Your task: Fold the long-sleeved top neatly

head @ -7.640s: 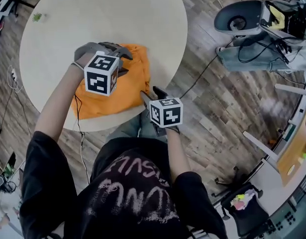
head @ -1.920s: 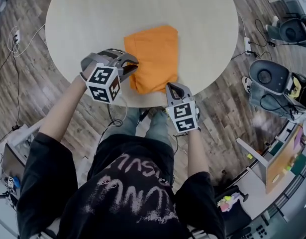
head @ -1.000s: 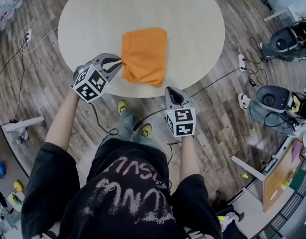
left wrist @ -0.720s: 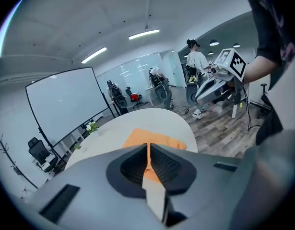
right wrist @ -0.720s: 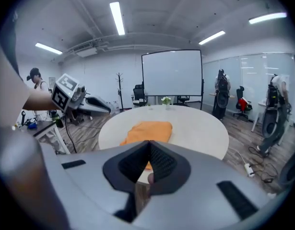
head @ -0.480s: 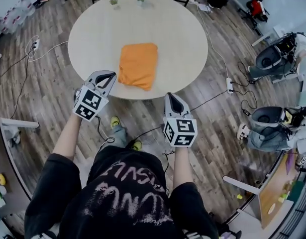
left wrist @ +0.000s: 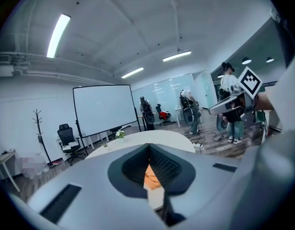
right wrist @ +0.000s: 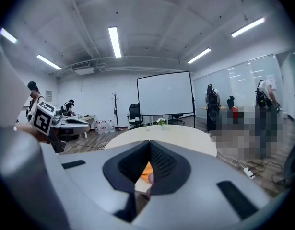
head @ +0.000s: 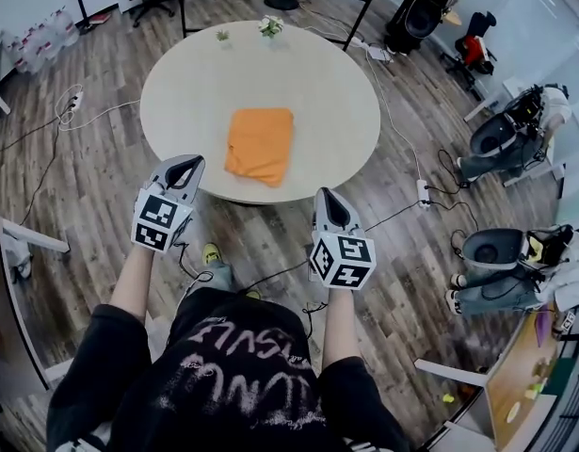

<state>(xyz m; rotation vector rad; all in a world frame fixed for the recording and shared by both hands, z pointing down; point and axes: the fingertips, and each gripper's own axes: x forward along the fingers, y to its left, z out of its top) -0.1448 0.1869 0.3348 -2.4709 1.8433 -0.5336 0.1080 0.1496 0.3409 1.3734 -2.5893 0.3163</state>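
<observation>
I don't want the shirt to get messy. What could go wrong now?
The folded orange top lies near the round table's front edge, so a bump might slide it off. A cable trails across the floor near the person's feet, a possible trip. The left gripper and right gripper are both shut, empty and clear of the top.

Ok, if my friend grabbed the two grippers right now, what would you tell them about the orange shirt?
Left gripper: shut, empty, held off the table's near edge.
Right gripper: shut, empty, also clear of the table.
Orange long-sleeved top: lies folded into a rectangle on the round table, nearer the person's side.
Done: the folding looks finished.
Left: probably nothing, maybe a check that the edges line up.
</observation>
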